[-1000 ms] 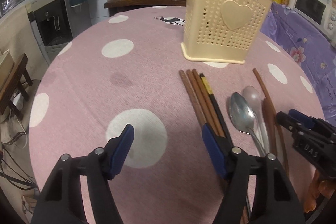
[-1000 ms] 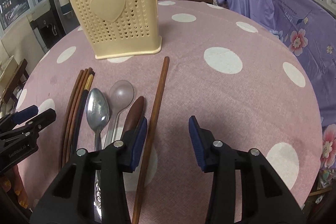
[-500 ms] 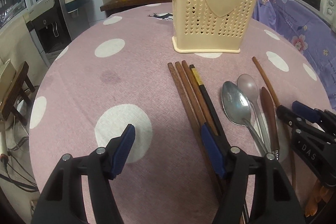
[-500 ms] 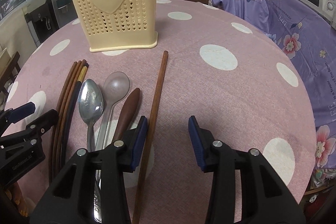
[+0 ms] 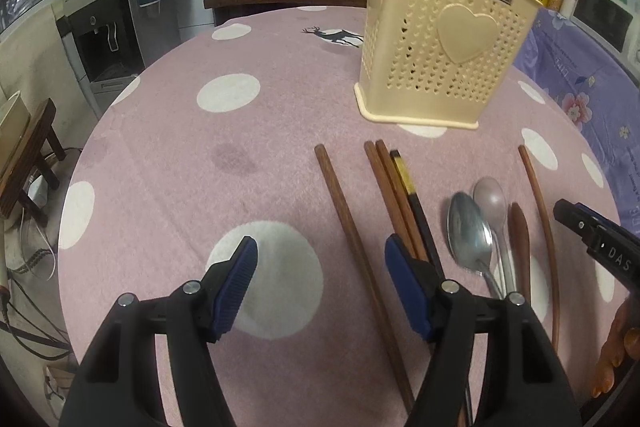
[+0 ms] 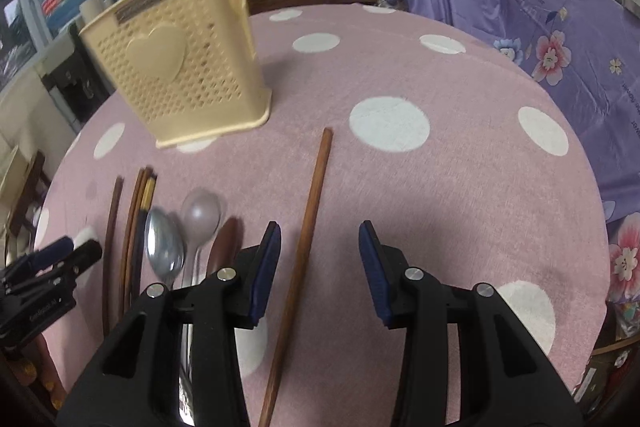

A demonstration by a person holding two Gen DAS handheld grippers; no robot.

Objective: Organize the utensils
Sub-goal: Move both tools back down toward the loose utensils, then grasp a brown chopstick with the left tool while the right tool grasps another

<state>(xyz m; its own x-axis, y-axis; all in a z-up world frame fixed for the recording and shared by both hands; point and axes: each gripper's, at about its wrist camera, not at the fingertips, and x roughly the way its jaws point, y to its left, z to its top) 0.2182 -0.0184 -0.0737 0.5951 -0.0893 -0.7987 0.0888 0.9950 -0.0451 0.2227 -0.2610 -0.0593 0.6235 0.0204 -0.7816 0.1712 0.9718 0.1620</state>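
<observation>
Both grippers hover over the pink polka-dot desk (image 5: 168, 155), jaws wide apart, holding nothing: left gripper (image 5: 320, 285), right gripper (image 6: 319, 269). Brown wooden chopsticks (image 5: 390, 195), metal spoon (image 5: 468, 233) and translucent plastic spoon (image 5: 490, 197) lie flat; the cream perforated plastic holder (image 5: 444, 47) stands at one o'clock.

You've got a round table (image 5: 168, 155) under a pink cloth with white dots. On it: a cream holder (image 5: 444, 43) standing upright, one brown chopstick (image 5: 352, 227) lying apart, a touching bunch of chopsticks (image 5: 400, 195), a metal spoon (image 5: 468, 235), a pale spoon (image 5: 490, 199), a brown spoon (image 5: 519, 227), and another brown chopstick (image 6: 308, 239) lying off to the right.
</observation>
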